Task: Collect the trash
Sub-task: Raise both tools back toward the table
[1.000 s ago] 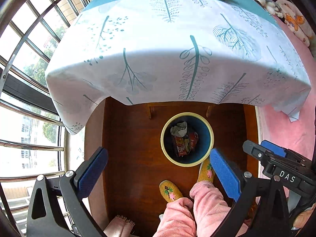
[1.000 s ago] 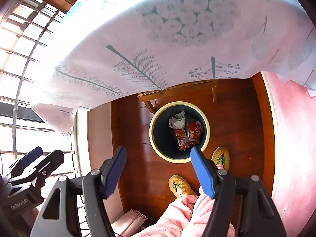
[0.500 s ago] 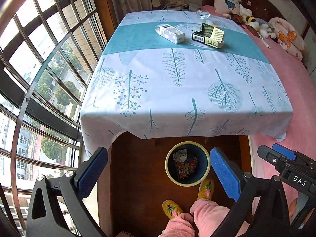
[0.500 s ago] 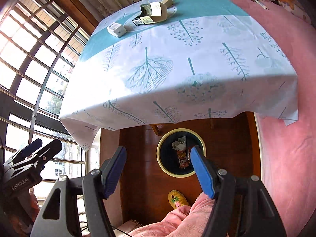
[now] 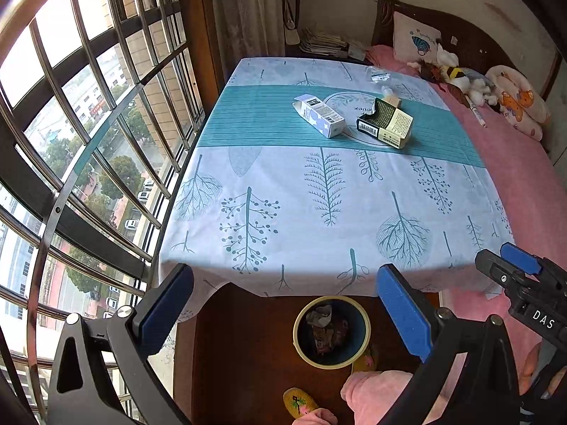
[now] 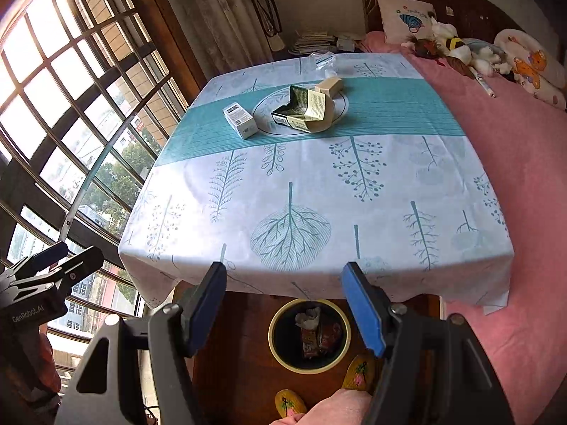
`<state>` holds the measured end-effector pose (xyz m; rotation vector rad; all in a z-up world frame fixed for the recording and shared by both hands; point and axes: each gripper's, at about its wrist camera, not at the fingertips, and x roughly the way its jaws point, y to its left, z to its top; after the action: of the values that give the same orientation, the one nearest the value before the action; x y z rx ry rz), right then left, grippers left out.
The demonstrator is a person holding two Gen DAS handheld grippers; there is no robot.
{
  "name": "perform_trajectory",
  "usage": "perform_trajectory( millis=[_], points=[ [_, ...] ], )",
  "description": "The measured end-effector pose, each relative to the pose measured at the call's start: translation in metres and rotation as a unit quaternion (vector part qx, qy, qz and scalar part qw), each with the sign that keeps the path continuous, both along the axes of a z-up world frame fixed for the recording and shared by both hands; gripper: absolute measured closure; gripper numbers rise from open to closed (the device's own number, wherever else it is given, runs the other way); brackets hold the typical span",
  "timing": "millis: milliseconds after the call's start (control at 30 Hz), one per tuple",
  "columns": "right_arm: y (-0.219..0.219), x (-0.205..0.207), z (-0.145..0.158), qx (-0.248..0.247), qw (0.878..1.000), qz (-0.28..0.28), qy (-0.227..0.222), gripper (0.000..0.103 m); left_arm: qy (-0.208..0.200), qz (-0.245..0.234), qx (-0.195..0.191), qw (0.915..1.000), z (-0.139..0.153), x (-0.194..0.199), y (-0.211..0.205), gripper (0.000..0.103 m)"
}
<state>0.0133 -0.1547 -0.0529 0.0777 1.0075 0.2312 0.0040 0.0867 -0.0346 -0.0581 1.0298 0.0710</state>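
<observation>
Currently both tools hang in the air over the near edge of the surface [image 5: 329,212], each with its jaws spread and nothing between the blue pads. The left tool [image 5: 283,304] is the wider open; the right tool [image 6: 285,304] stands about two-thirds apart, also empty. On the floor below that near edge, partly tucked under the overhanging cloth, sits the bin [image 6: 309,336], and it already holds a crumpled grey wad and some red wrappers, so part of the collecting looks done. What remains lies far off on the teal band near the far edge: a white carton [image 5: 318,115] lying on its side toward the window, a torn dark-and-cream box [image 5: 386,124] just beside it with its flap open, a small tan box [image 6: 330,86] touching that torn box from behind, and a clear plastic scrap [image 6: 321,59] close to the far edge. The bin's place right at the person's slippered feet makes sense, since each piece can be carried back and dropped straight down. The spread jaws suit the next reach, probably for the white carton or the torn box, whose flat sides give the pads something to squeeze; the torn one may crumple or hang loosely if caught by its flap.
</observation>
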Motion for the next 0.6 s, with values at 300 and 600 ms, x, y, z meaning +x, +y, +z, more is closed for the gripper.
perform_trajectory(
  millis=[300, 600],
  points=[
    [0.0, 0.091, 0.001, -0.064, 0.994, 0.081, -0.035, 0.024, 0.019, 0.058, 0.004, 0.9981, -0.011, 0.068, -0.009, 0.001],
    [0.012, 0.201, -0.024, -0.124, 0.973, 0.192, -0.045, 0.022, 0.045, 0.127, -0.004, 0.9909, -0.021, 0.162, -0.029, 0.001]
  ],
)
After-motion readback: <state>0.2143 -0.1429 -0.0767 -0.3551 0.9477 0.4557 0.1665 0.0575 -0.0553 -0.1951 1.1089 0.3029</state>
